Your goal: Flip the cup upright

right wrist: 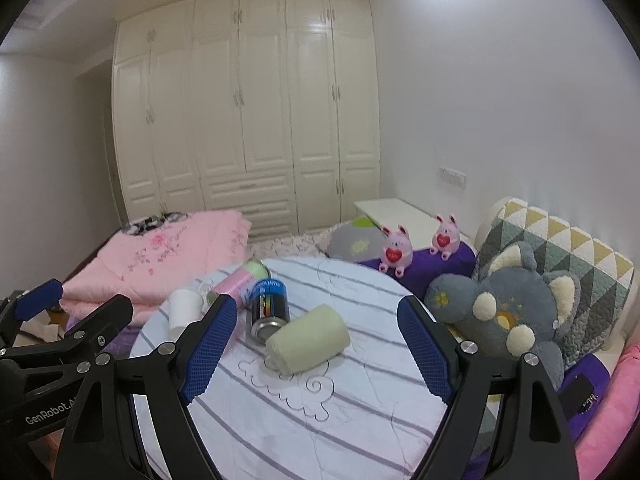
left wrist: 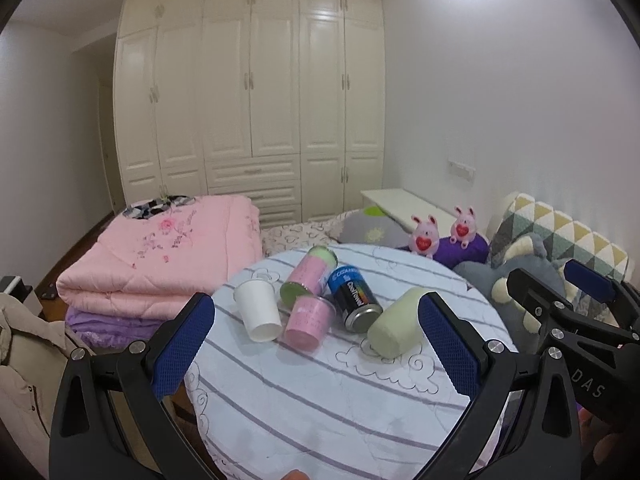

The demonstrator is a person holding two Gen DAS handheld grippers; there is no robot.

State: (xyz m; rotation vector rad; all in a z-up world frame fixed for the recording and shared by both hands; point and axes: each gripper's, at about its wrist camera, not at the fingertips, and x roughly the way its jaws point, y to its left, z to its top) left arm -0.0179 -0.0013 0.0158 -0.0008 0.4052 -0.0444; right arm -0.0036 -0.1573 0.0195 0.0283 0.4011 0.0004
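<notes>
A round table (left wrist: 320, 400) with a striped cloth carries several cups and cans, all lying down or inverted. A white paper cup (left wrist: 258, 309) rests mouth down and tilted at the left. A pink cup (left wrist: 309, 321) lies next to it, a pink and green can (left wrist: 310, 276) behind. A blue and black can (left wrist: 354, 298) lies in the middle. A pale green cup (left wrist: 396, 322) lies on its side at the right, also in the right wrist view (right wrist: 308, 338). My left gripper (left wrist: 316, 352) is open and empty, short of the cups. My right gripper (right wrist: 316, 350) is open and empty, near the green cup.
A folded pink quilt (left wrist: 160, 264) lies on the bed to the left. Two pink plush toys (left wrist: 426, 238) and a grey plush bear (right wrist: 512, 312) sit at the right with a patterned cushion (right wrist: 560, 256). White wardrobes (left wrist: 248, 92) stand at the back.
</notes>
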